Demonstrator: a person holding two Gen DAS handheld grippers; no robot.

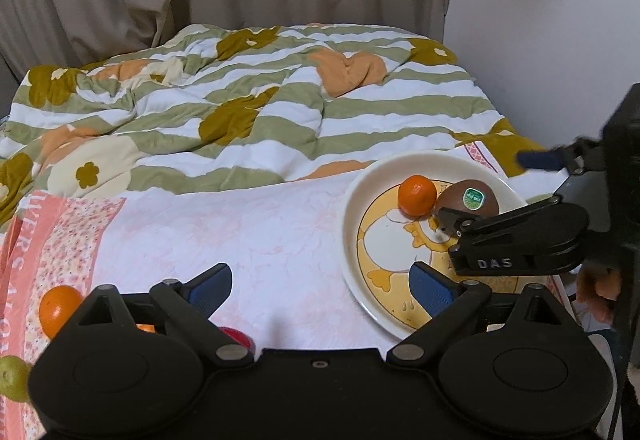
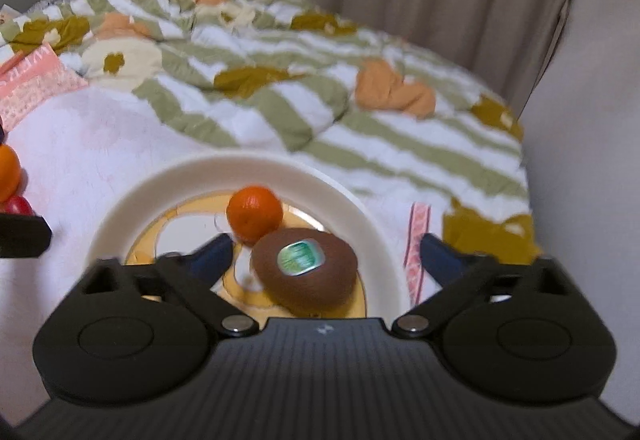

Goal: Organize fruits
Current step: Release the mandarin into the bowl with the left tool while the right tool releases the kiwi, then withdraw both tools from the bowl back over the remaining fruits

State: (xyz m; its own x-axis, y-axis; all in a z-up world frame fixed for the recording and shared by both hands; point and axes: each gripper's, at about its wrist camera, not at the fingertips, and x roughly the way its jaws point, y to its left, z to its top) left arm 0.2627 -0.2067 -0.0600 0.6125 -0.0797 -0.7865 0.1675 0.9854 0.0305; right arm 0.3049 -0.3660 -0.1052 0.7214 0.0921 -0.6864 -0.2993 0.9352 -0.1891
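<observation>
Both pairs of jaws stand open and empty, so lift the right gripper (image 2: 326,252) straight off the kiwi (image 2: 305,268) on the plate (image 2: 120,207), without nudging the orange (image 2: 254,213), while the left gripper (image 1: 320,286) turns to the loose fruit on the bed.

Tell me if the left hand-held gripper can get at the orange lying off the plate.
Probably yes. The left hand-held gripper is open and empty, and the orange lies uncovered on the sheet beside its left finger, nothing between them.

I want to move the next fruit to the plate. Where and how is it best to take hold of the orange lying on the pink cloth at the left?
Probably grip the orange across its round middle, coming from above with the left tongs, which stand open. It is partly hidden behind them, so its far side cannot be judged.
</observation>
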